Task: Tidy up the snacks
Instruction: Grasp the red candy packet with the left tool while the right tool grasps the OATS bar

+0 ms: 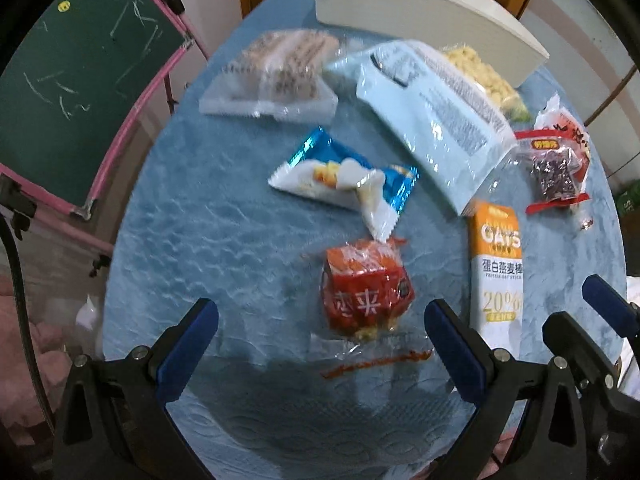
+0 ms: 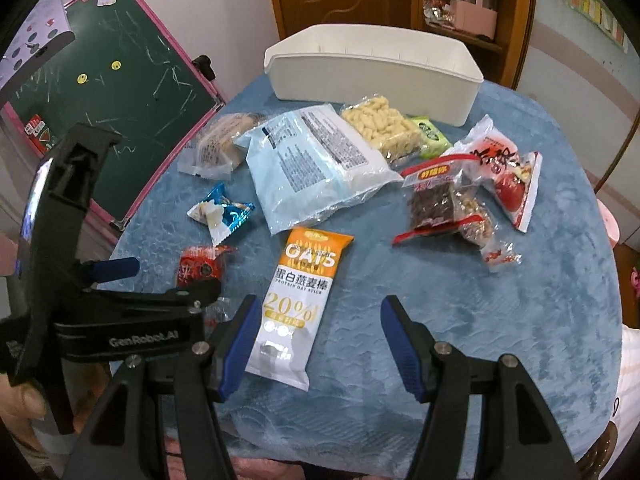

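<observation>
Seemingly nothing is sorted yet; the white bin (image 2: pixel 372 76) looks empty, every snack lies on the surface (image 2: pixel 500 320); left tool (image 1: pixel 320 316) and right tool (image 2: pixel 316 336) gape, holding nothing.

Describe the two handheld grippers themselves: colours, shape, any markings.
Both are black plastic tools. The left gripper and right gripper each carry two angular black fingers with silver screws, tipped with blue pads that look ribbed. In the right wrist view, the left gripper's black body bears white "GenRobot.AI" lettering. No sleeve is visible.
</observation>
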Motion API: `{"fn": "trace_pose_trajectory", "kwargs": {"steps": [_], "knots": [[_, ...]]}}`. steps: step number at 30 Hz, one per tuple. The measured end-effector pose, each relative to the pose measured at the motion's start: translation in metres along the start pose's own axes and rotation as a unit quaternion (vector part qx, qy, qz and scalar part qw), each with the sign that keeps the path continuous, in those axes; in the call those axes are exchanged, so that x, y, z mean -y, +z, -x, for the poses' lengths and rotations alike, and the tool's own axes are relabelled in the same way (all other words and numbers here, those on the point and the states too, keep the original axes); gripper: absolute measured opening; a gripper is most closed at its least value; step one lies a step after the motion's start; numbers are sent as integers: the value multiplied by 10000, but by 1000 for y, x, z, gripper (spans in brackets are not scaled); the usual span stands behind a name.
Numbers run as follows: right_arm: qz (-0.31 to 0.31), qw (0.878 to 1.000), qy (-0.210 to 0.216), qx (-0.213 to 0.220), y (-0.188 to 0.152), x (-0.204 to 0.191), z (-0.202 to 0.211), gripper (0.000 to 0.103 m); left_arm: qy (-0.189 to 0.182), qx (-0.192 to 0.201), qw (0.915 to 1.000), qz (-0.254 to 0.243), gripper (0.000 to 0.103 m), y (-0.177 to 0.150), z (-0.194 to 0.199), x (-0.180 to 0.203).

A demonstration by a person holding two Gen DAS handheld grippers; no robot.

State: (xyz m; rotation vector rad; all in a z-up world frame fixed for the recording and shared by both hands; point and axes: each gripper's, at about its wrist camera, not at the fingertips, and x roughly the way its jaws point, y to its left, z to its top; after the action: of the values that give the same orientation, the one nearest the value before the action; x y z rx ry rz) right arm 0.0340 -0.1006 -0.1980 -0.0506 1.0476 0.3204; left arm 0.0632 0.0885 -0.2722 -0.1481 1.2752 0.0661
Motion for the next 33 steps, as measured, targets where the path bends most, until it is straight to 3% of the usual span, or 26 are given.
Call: {"fn": "trace_pose_trajectory", "kwargs": {"steps": [5,11,14,15,16,33], "knots": [[61,9999,54,-120,-1,-2,-7,63,-69,-128,9998,153,102,1,-11,-1],[124,9994,142,-306,-2,-7,-16,63,-181,-144,9992,336,95,0,-20,-14],[132,9990,154,-388,-1,-8,-21,63,-279,-18,9991,317,71,1,-15,-19],[129,9989,159,-412,0,-9,-22,63,-312,33,9991,301,57,2,-13,-20],[125,9989,169,-425,0,-9,-23,63,-369,77,9989,289,53,2,-11,-22],[-120,9954,100,-942,6,-15,-57,63,-203,466,9987,69,45,6,9,-34]]}}
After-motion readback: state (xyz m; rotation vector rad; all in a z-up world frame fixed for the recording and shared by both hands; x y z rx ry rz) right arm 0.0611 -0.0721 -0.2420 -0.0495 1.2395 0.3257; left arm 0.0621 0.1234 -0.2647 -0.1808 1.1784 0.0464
